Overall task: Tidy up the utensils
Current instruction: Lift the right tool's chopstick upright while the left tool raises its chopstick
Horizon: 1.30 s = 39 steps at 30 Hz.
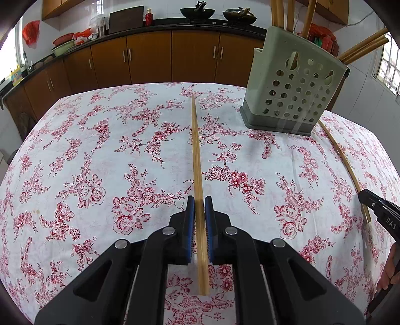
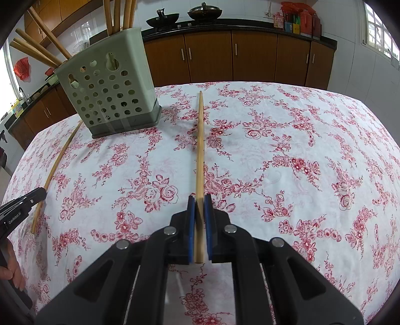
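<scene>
One bamboo chopstick (image 1: 197, 175) clamped lengthwise in the left gripper (image 1: 199, 212), another (image 2: 200, 160) likewise in the right gripper (image 2: 199, 210), both over the floral tablecloth (image 1: 100, 162); transport step; next, tip each upright above the perforated green holder (image 2: 110, 90).

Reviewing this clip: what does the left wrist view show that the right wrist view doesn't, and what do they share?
Only the left wrist view shows the left gripper closed on its chopstick head-on, plus a dark cutting board. Only the right wrist view shows the right gripper gripping its chopstick head-on, plus red boxes. Both show the green utensil holder with chopsticks in it, two woks and the floral tablecloth.
</scene>
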### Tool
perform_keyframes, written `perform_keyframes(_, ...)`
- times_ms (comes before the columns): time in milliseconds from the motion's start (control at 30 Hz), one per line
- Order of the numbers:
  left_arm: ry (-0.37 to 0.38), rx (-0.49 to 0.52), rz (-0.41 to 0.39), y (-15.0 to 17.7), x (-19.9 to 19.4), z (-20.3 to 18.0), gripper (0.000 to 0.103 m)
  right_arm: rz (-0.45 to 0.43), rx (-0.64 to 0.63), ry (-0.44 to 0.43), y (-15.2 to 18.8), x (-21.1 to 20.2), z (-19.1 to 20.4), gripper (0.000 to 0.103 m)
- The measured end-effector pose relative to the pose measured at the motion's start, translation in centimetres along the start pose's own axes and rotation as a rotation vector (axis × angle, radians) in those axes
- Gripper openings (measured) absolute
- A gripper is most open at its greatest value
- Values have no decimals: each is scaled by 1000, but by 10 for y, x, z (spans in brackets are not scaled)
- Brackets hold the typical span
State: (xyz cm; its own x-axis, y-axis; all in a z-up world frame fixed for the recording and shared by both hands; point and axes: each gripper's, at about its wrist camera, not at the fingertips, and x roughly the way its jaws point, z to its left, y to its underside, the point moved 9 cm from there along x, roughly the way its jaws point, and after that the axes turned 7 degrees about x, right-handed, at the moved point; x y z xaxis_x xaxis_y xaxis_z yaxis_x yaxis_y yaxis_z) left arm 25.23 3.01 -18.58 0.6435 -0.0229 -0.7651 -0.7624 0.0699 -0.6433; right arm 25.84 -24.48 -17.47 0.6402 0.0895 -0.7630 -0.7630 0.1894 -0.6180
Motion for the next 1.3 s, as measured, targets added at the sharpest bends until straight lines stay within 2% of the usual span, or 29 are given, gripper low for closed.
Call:
perform_keyframes(767,-1,2,0,0,0,1,10,1,0,-1,0,0,0,9)
perform_keyframes(933,-19,32,3,1,0,-3,14,1,1,-3,0,0,0,9)
perform_keyframes(1133,-35,50,7,3,-3,-4,14,1,1,-2,1,-1,-1,9)
perform_keyframes(1300,-38,46,7,8,-7,-5,13,6,30,-38,4,-4,-6,9)
